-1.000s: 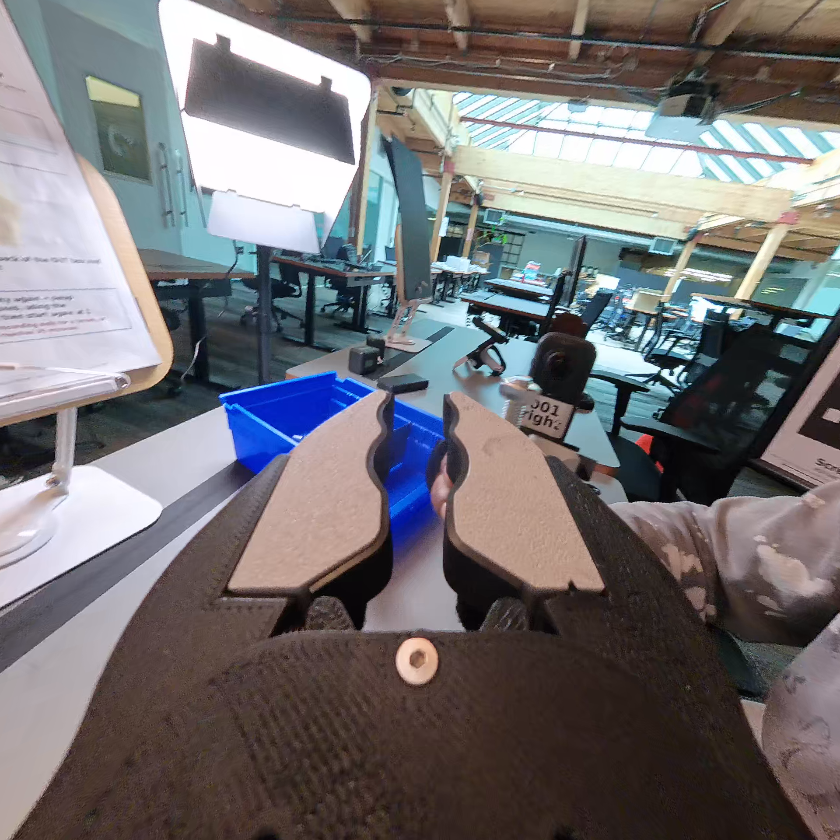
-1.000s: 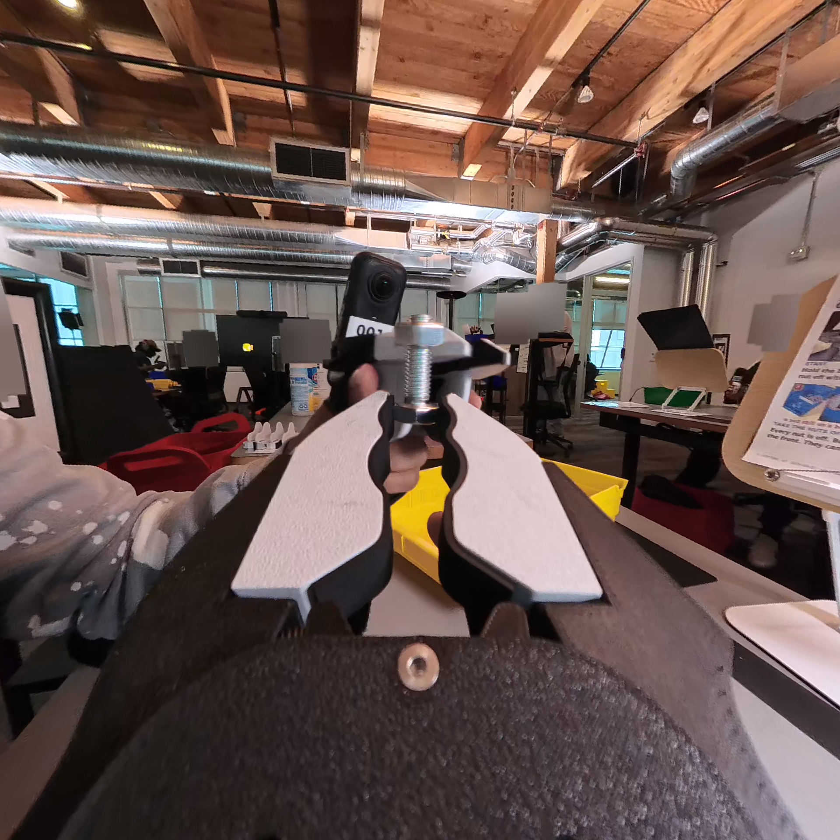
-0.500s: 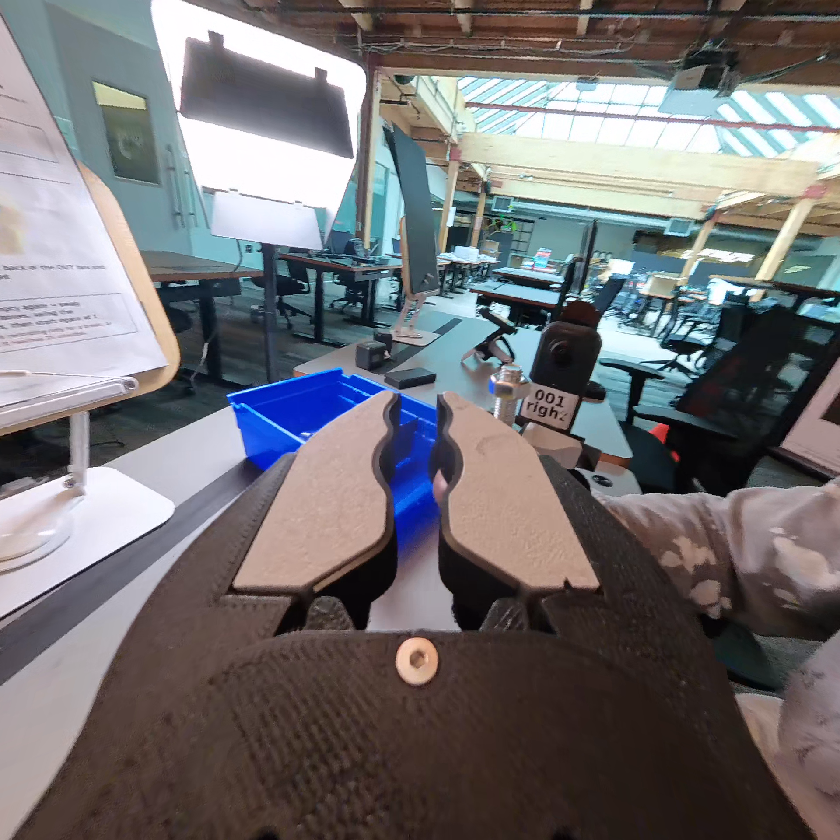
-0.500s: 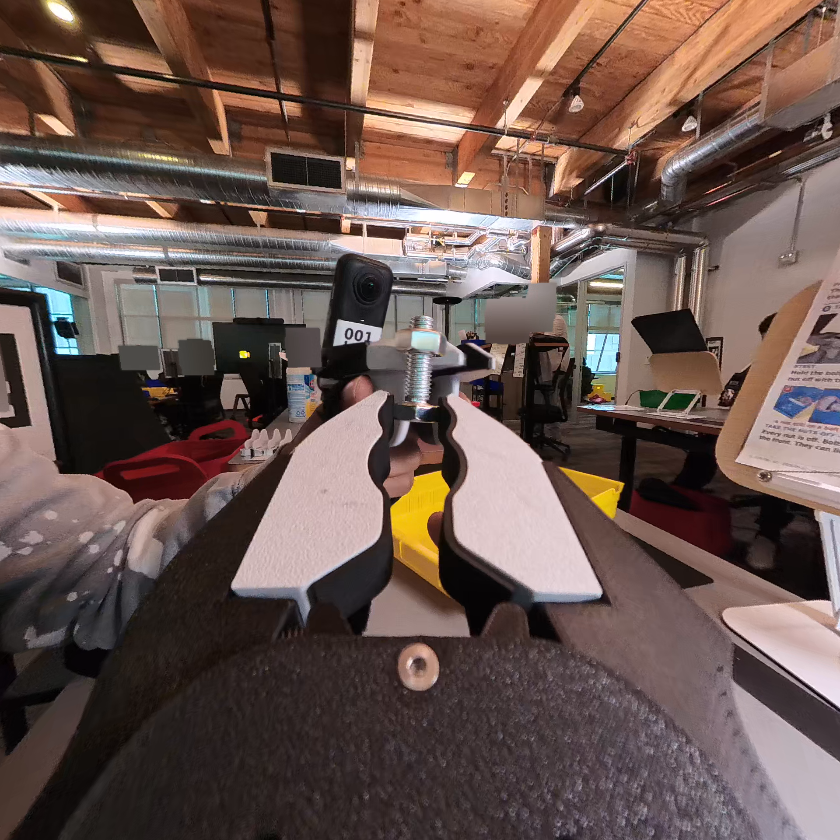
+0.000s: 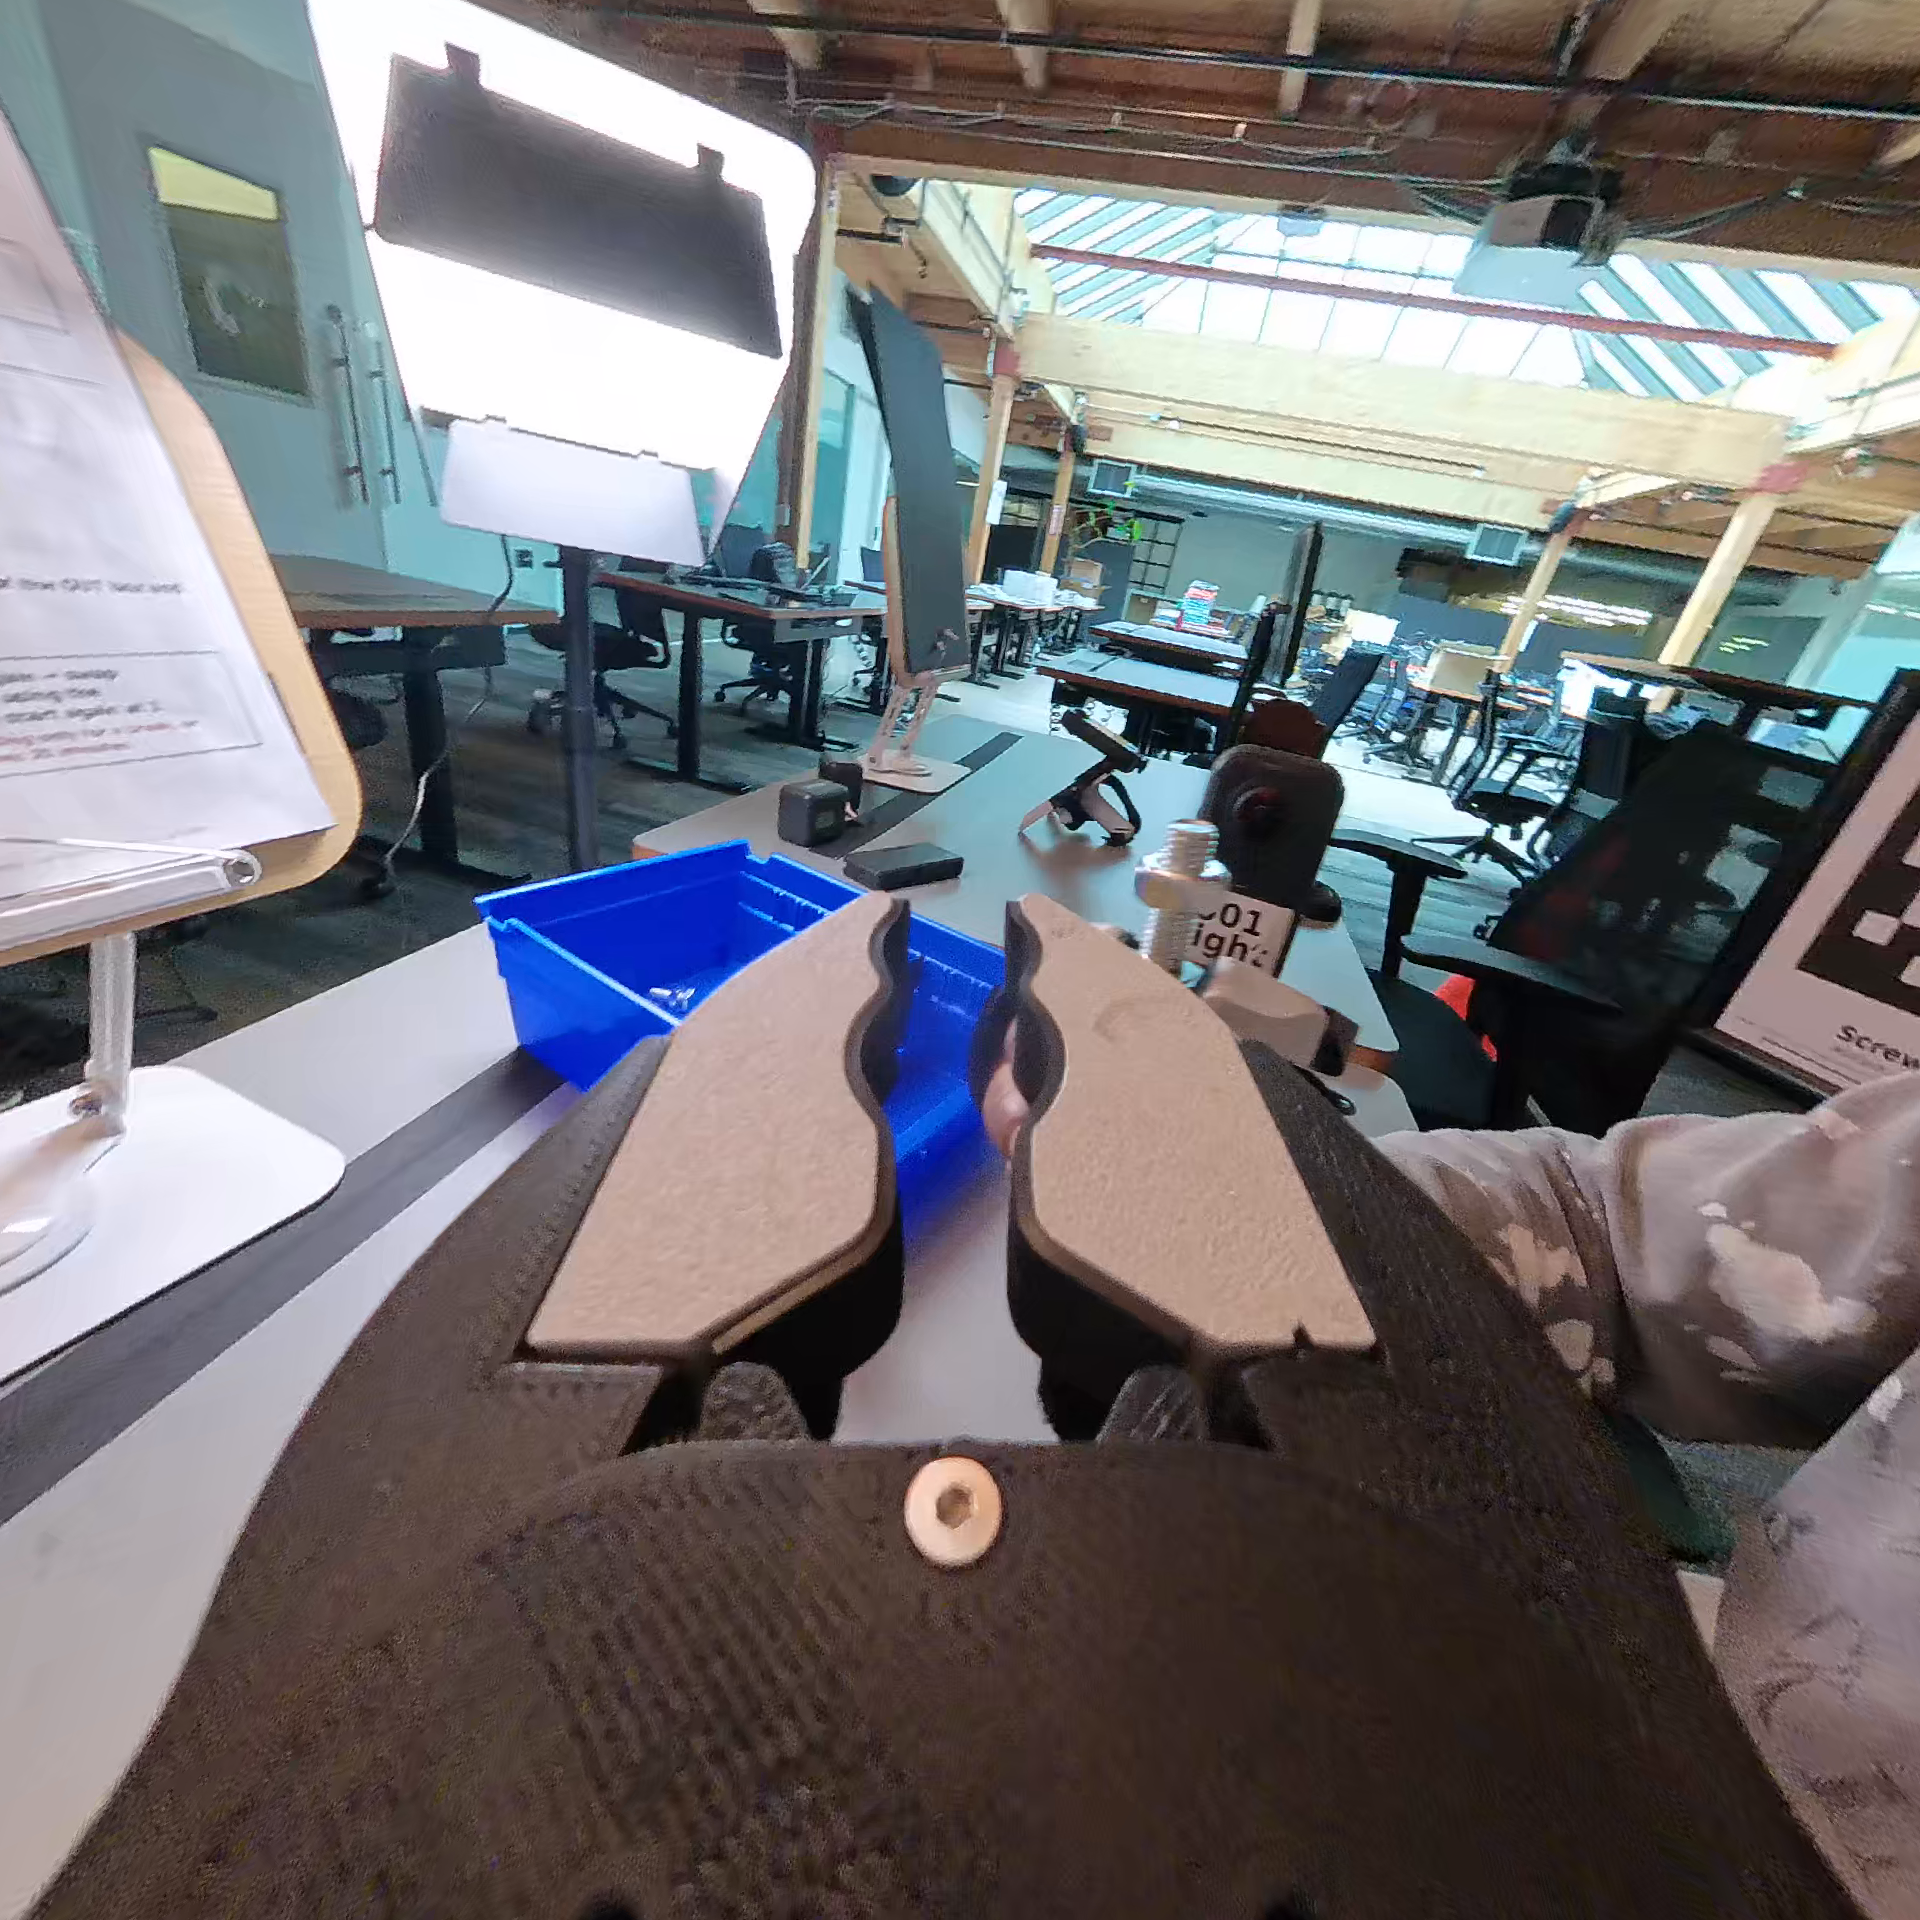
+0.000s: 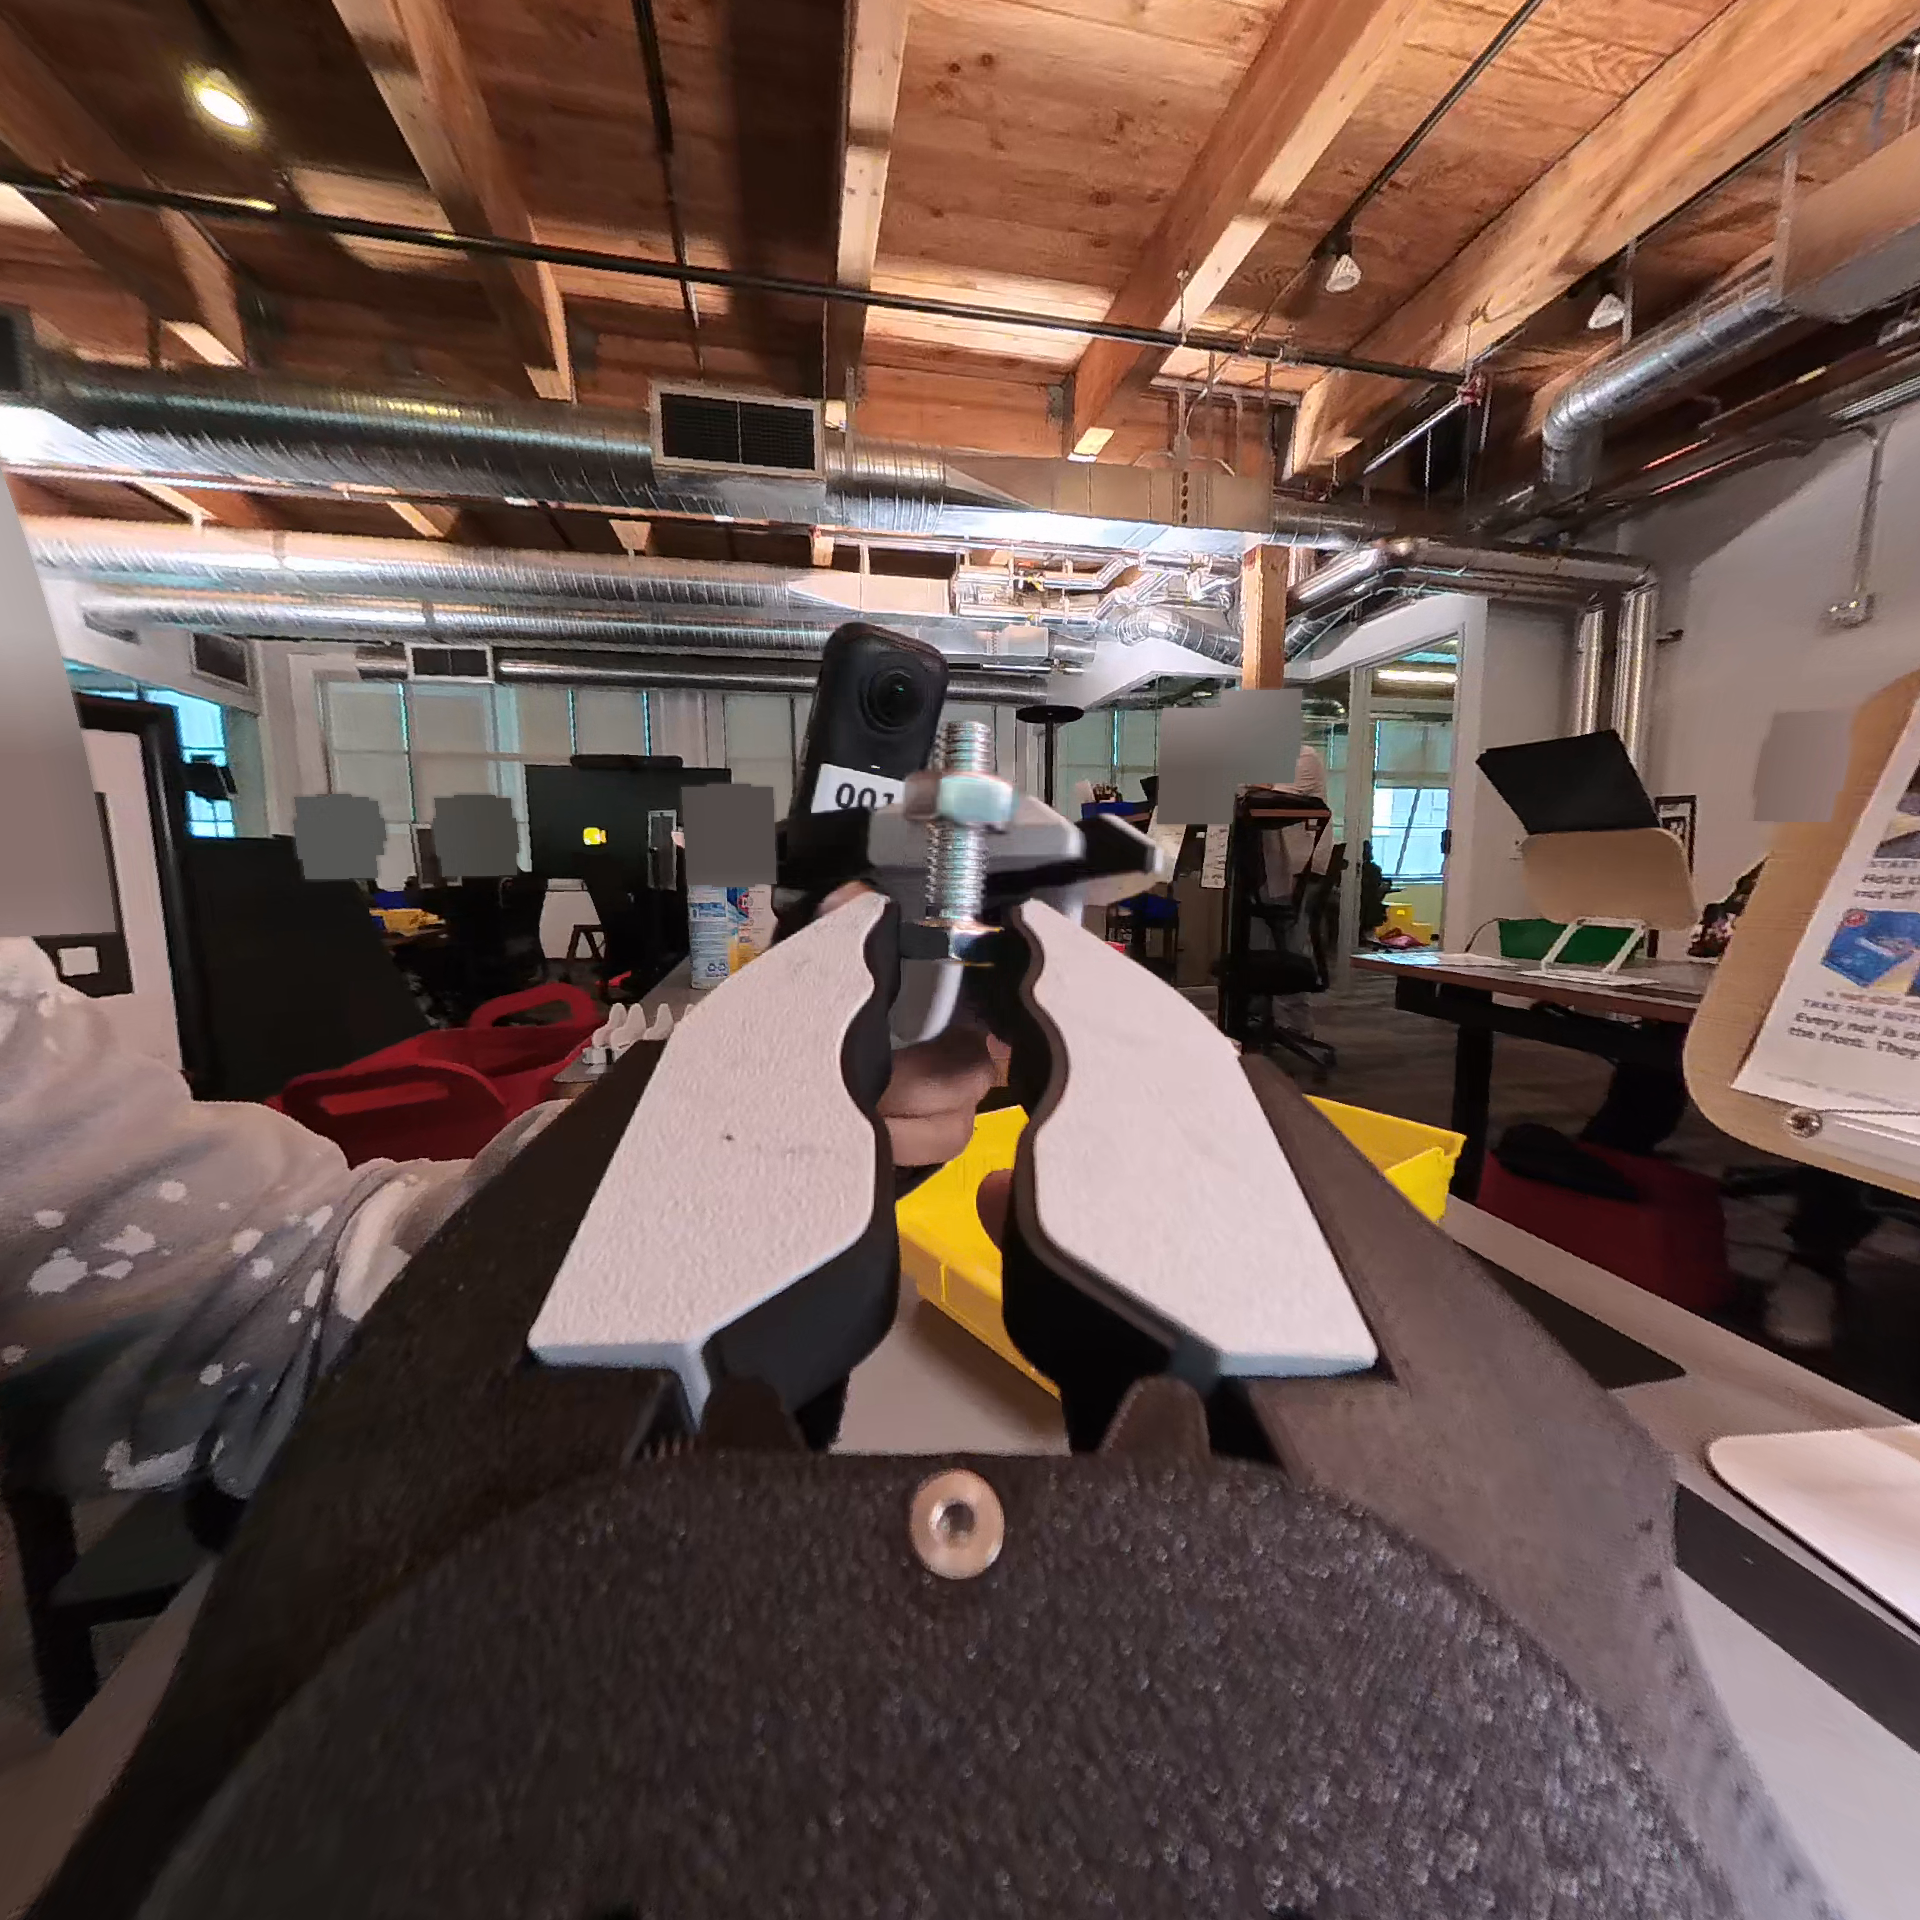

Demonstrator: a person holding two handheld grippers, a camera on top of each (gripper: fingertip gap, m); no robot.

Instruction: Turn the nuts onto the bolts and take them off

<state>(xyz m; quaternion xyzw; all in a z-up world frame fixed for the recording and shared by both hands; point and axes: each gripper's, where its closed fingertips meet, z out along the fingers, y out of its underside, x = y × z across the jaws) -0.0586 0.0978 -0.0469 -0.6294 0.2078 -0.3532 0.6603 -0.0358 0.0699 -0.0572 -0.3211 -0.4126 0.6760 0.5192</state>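
My right gripper (image 6: pixel 956 935) is shut on the head of a steel bolt (image 6: pixel 961 883) and holds it upright above the table. A hex nut (image 6: pixel 961 800) sits high on the thread, with some thread showing above it. My left gripper (image 5: pixel 956 925) has a narrow gap between its fingers and nothing in it. In the left wrist view the bolt (image 5: pixel 1179 914) and nut (image 5: pixel 1169 888) stand just right of the left gripper's right fingertip, not between the fingers. In the right wrist view the left gripper (image 6: pixel 1008 840) is close behind the bolt.
A blue bin (image 5: pixel 623 935) holding a small screw sits on the grey table (image 5: pixel 343 1049) beyond the left gripper. A yellow bin (image 6: pixel 1382 1164) lies beyond the right gripper. A clipboard stand (image 5: pixel 135 582) is at the left. The person's patterned sleeve (image 5: pixel 1662 1247) is at the right. The left gripper's tips are roughly 4 centimetres from the right gripper's.
In the left wrist view the bolt has come out from behind the right finger and now stands to its right. More thread shows above the nut. The right gripper still holds the bolt head.
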